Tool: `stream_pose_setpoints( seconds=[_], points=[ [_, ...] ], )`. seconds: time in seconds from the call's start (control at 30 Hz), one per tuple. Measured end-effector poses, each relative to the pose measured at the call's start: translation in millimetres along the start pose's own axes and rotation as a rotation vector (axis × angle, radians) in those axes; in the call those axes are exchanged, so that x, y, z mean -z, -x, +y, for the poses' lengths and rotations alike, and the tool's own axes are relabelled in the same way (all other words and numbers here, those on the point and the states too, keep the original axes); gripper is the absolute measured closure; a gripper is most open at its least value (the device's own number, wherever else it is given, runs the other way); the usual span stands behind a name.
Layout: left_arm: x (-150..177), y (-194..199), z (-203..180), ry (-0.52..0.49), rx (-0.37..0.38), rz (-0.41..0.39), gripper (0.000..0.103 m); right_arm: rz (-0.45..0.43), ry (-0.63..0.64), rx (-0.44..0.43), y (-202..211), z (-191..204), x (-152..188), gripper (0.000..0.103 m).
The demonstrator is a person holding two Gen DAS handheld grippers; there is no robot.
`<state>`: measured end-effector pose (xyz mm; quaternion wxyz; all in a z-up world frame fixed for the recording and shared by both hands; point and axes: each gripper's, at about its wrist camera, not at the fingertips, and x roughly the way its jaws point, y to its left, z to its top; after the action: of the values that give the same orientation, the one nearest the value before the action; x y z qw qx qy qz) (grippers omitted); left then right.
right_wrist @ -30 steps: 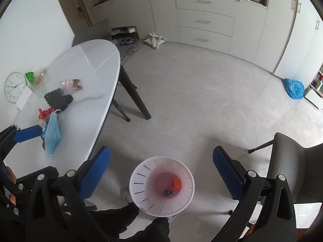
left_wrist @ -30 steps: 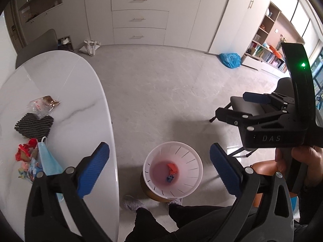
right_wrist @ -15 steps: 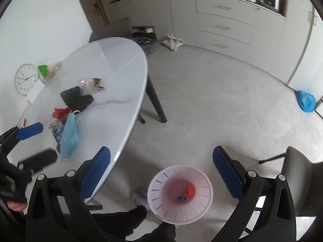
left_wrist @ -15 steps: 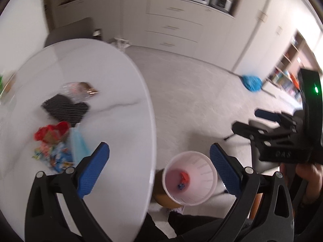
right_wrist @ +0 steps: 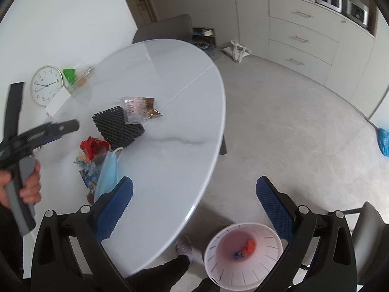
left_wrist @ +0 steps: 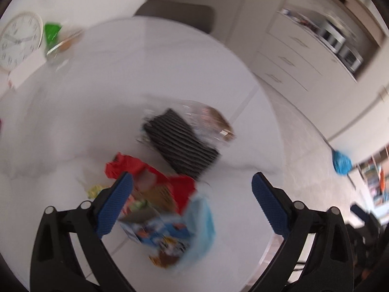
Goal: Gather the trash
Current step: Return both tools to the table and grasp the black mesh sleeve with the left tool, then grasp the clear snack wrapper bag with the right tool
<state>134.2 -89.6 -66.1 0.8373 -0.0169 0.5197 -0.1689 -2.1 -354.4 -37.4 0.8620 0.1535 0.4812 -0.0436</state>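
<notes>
Trash lies bunched on the white oval table [right_wrist: 170, 85]: a black foam net [left_wrist: 181, 143] [right_wrist: 119, 126], a clear bag with brown crumbs [left_wrist: 209, 124] [right_wrist: 138, 108], a red wrapper [left_wrist: 150, 177] [right_wrist: 93, 147], a blue face mask [left_wrist: 201, 219] [right_wrist: 108, 172] and a colourful wrapper [left_wrist: 158, 228]. My left gripper [left_wrist: 192, 180] hangs open and empty just above the red wrapper and mask; the view is blurred. My right gripper [right_wrist: 194, 182] is open and empty over the table's near edge. A pink bin [right_wrist: 243, 255] on the floor holds a red and a blue scrap.
A wall clock [right_wrist: 46, 85], a green packet [right_wrist: 69, 75] and a glass container sit at the table's far left. A grey chair [right_wrist: 165, 28] stands behind the table, another [right_wrist: 369, 233] beside the bin. A tote bag [right_wrist: 238, 50] and a blue bag [right_wrist: 384, 141] lie on the floor.
My left gripper has swung left from above the bin to above the trash pile on the table. The right gripper has turned left too, so the bin now sits at lower right.
</notes>
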Motion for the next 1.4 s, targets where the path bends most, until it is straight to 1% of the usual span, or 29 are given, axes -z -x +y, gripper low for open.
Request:
stream_pose_setpoints(
  seconds=[0.03,0.1,0.17,0.2,0.27,0.33,0.37,0.43,0.5,0.53,0.6,0.67,0.7,0.83,0.93,1.03,1.17,1.2,1.3,1.4],
  points=[
    [-5,-10,6,0.018,-0.003,0.011,0.012,0.006,0.004,-0.002,-5,3,-4,0.002],
    [-13,-30,14,0.05,-0.01,0.045,0.022,0.016,0.01,-0.008,-16,9,-12,0.002],
    [-21,-54,22,0.084,-0.003,0.097,0.026,0.026,0.01,-0.018,-28,13,-21,0.002],
    [-24,-65,26,0.1,0.0,0.119,0.032,0.032,0.009,-0.021,-33,15,-24,0.002],
    [-26,-86,30,0.127,-0.002,0.168,0.036,0.043,0.008,-0.026,-45,17,-31,0.002],
    [-27,-103,36,0.144,-0.005,0.205,0.043,0.051,0.008,-0.028,-56,19,-37,0.002],
    [-27,-110,37,0.154,-0.004,0.221,0.049,0.054,0.009,-0.029,-59,20,-40,0.002],
    [-28,-118,41,0.176,0.022,0.238,0.06,0.064,0.015,-0.039,-70,21,-48,0.002],
    [-29,-120,42,0.191,0.043,0.235,0.073,0.073,0.028,-0.048,-80,25,-55,0.002],
    [-31,-121,41,0.196,0.051,0.228,0.076,0.076,0.036,-0.052,-85,27,-59,0.002],
    [-34,-121,40,0.196,0.065,0.22,0.086,0.078,0.054,-0.069,-96,34,-68,0.002],
    [-35,-121,38,0.199,0.081,0.211,0.09,0.077,0.074,-0.088,-105,40,-76,0.002],
    [-37,-122,41,0.202,0.087,0.206,0.091,0.075,0.09,-0.101,-110,44,-82,0.002],
    [-39,-113,34,0.206,0.132,0.164,0.091,0.077,0.138,-0.138,-129,56,-99,0.002],
    [-41,-98,27,0.173,0.128,0.121,0.091,0.09,0.136,-0.189,-148,62,-115,0.002],
    [-42,-89,25,0.148,0.125,0.106,0.091,0.119,0.136,-0.235,-170,69,-133,0.002],
    [-41,-81,29,0.148,0.123,0.081,0.091,0.182,0.089,-0.292,-205,86,-150,0.002],
    [-41,-80,30,0.146,0.12,0.078,0.091,0.207,0.068,-0.321,-216,91,-152,0.003],
    [-37,-83,36,0.153,0.108,0.092,0.091,0.271,0.018,-0.331,-241,106,-151,0.003],
    [-35,-87,44,0.173,0.106,0.099,0.091,0.308,-0.031,-0.343,-253,111,-148,0.003]
  ],
)
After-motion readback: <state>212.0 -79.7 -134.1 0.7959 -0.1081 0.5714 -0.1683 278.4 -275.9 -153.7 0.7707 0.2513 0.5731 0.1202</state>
